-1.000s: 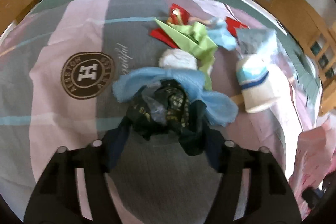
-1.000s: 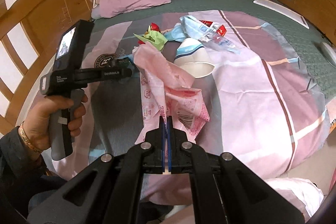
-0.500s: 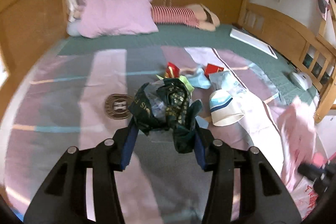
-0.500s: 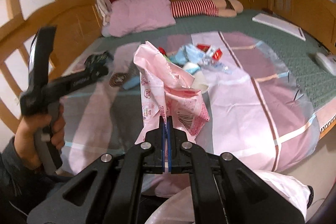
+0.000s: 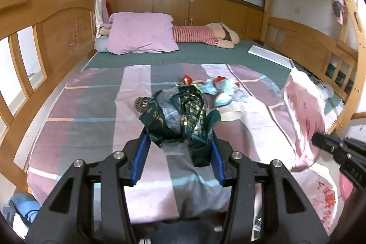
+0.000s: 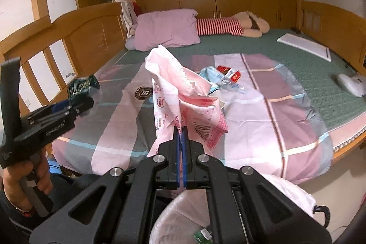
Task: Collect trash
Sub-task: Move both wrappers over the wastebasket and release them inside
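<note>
My left gripper [image 5: 177,153] is shut on a crumpled dark green wrapper [image 5: 180,114], held up above the near end of the bed; the same wrapper [image 6: 82,86] shows at the left of the right wrist view. My right gripper [image 6: 182,141] is shut on a pink plastic wrapper [image 6: 183,93] that stands up from its pads, also seen as a blurred pink wrapper [image 5: 304,116] at the right of the left wrist view. More trash [image 5: 225,93] lies on the striped sheet: a paper cup [image 5: 228,112], blue and red scraps.
A white-pink trash bag [image 6: 187,218] opens just below my right gripper. Wooden bed rails [image 5: 45,42] run along both sides. A purple pillow [image 5: 141,32] and a striped doll lie at the far end. A hand [image 6: 27,177] holds the left gripper's handle.
Both grippers rose and pulled back from the bed. The left one closed on the green wrapper and lifted it off the blue scrap. The right kept its pink wrapper.
</note>
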`<state>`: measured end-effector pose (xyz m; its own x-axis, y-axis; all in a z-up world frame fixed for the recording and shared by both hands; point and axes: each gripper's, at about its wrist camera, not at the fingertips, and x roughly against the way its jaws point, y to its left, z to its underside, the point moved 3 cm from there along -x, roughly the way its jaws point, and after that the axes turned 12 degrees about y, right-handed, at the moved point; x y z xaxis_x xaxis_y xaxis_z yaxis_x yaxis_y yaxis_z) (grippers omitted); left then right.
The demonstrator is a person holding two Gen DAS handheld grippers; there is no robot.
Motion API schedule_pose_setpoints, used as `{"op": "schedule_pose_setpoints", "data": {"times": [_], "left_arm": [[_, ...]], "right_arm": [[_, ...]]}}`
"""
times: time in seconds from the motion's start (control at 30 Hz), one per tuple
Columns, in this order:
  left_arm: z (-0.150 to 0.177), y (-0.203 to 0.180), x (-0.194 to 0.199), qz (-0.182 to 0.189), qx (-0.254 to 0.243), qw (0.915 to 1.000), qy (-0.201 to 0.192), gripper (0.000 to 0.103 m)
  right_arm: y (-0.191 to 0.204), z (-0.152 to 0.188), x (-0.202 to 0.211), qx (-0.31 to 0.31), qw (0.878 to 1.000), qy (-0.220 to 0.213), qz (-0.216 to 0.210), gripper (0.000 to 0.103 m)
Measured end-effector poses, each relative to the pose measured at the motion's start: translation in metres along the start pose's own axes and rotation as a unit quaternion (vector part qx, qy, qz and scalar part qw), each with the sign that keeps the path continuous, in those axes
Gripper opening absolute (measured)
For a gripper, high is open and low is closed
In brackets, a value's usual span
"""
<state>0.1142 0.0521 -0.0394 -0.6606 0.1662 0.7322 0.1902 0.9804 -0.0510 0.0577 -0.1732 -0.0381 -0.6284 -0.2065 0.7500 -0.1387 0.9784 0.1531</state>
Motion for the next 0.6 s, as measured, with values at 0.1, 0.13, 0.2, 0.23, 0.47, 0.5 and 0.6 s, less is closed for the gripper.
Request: {"op": "schedule_pose_setpoints", "data": {"times": [0.1, 0.13, 0.2, 0.23, 0.47, 0.5, 0.6], "left_arm": [[0.009, -0.009, 0.011, 0.013, -0.004, 0.9999, 0.001, 0.049], [0.011, -0.013, 0.014, 0.018, -0.007, 0.9998, 0.001, 0.049], [0.016, -0.021, 0.020, 0.027, -0.015, 0.9995, 0.001, 0.049], [0.018, -0.026, 0.025, 0.033, -0.020, 0.9992, 0.001, 0.049], [0.029, -0.059, 0.044, 0.057, -0.062, 0.9964, -0.004, 0.049], [0.030, -0.064, 0.044, 0.064, -0.069, 0.9955, -0.001, 0.049], [0.033, -0.076, 0.044, 0.085, -0.087, 0.9925, 0.006, 0.049]], "right_arm": [[-0.005, 0.007, 0.019, 0.000, 1.000, -0.009, 0.006, 0.003], [-0.008, 0.011, 0.026, -0.002, 1.000, -0.012, 0.007, 0.003], [-0.013, 0.016, 0.037, -0.006, 1.000, -0.016, 0.009, 0.002], [-0.016, 0.020, 0.044, -0.008, 1.000, -0.018, 0.010, 0.003], [-0.034, 0.047, 0.057, -0.024, 0.999, 0.003, 0.021, 0.003], [-0.037, 0.050, 0.058, -0.028, 0.999, 0.008, 0.022, 0.003], [-0.048, 0.063, 0.057, -0.033, 0.998, 0.028, 0.035, 0.003]]}}
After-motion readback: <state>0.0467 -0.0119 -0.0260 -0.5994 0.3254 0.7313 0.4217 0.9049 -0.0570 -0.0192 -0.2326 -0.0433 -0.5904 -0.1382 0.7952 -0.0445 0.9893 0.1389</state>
